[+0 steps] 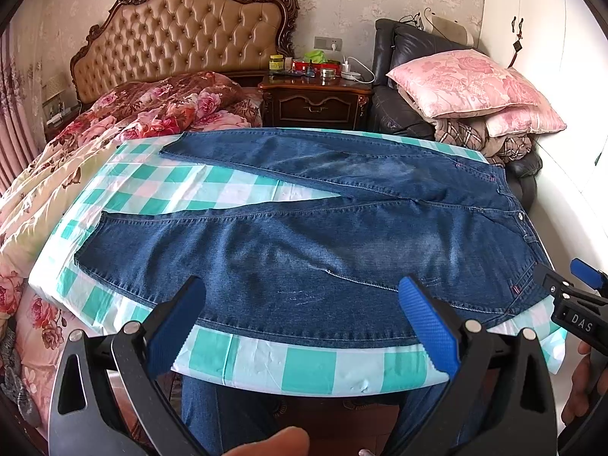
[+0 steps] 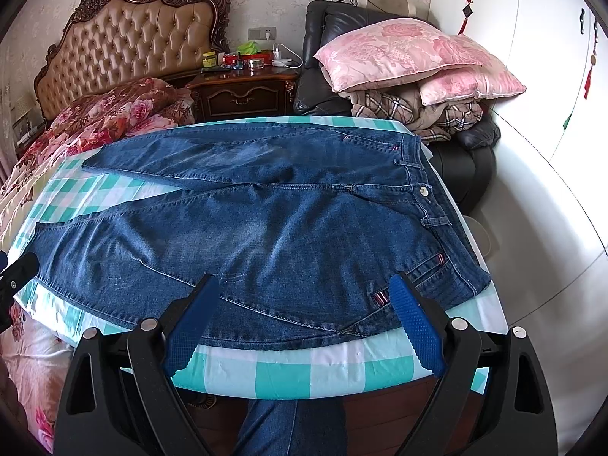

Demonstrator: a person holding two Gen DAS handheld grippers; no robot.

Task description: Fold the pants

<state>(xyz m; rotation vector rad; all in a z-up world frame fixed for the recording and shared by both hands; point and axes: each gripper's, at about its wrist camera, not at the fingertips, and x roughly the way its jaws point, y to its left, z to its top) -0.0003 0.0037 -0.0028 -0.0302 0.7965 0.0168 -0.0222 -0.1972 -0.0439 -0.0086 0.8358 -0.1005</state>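
Blue denim jeans (image 1: 323, 250) lie flat and spread out on a table with a green-and-white checked cloth (image 1: 304, 368). The waistband is at the right and both legs run left, splayed in a V. In the right wrist view the jeans (image 2: 266, 235) show the waist button and a pocket near the front right corner. My left gripper (image 1: 304, 300) hovers open above the near leg's front edge, nothing between its blue pads. The right gripper (image 2: 304, 296) is open too, above the hip and pocket area. Its tip (image 1: 570, 288) also shows at the right edge of the left wrist view.
A bed with a floral quilt (image 1: 114, 125) and a tufted headboard lies to the left. A wooden nightstand (image 1: 315, 102) with small items stands behind the table. A dark armchair holds pink pillows (image 1: 467, 83). White wardrobe doors (image 2: 532, 76) are at the right. The person's legs show below the table.
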